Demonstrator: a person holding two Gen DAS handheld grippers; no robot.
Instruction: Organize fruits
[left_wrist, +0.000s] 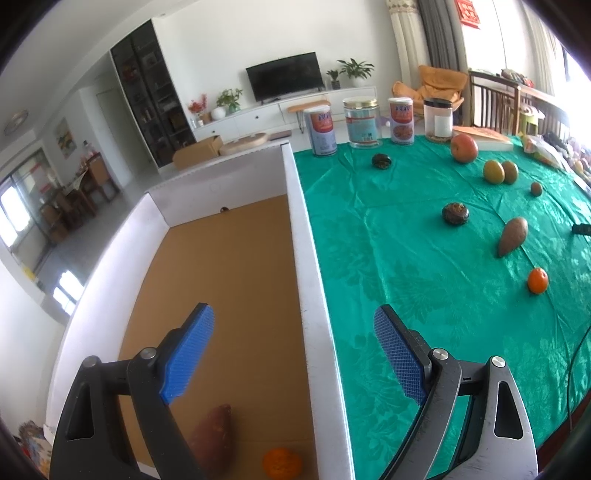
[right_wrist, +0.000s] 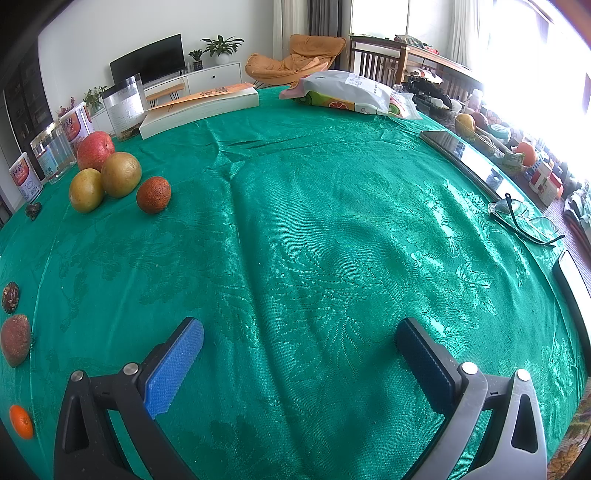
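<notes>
Left wrist view: red apple (left_wrist: 464, 147), orange tangerine (left_wrist: 537, 280) on cloth; both jaws wide.

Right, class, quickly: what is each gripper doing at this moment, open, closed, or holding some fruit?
Left gripper: open, holding nothing, above the wall of the box.
Right gripper: open, holding nothing, above the green tablecloth.

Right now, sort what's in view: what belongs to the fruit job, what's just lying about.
Job: box, orange inside it, apple, two pears, small orange.

Lying about: tins, book, glasses, snack bag.
</notes>
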